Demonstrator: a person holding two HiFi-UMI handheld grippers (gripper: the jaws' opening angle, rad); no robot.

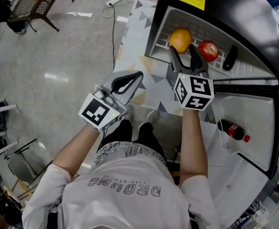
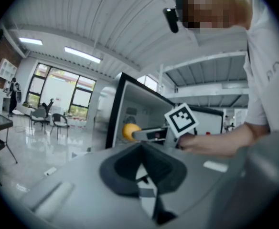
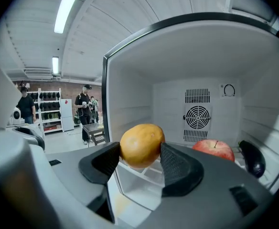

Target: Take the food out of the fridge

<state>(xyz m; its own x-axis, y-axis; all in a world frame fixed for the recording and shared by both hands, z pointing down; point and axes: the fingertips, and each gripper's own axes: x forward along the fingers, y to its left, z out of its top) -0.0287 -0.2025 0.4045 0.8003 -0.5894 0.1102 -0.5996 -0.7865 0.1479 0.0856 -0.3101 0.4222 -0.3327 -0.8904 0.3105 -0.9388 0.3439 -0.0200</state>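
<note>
The orange (image 3: 142, 145) sits at the front left of the fridge (image 1: 235, 13) shelf, directly ahead of the right gripper (image 1: 184, 51) and between its jaw tips; it is near-round, so no long axis governs the grasp. The right gripper's jaws are set at the fruit's width, and both pads appear to press its sides, so withdrawal towards the person is judged to be the next move. The left gripper (image 1: 126, 82), well apart outside the fridge, has its jaws together and holds nothing.
</note>
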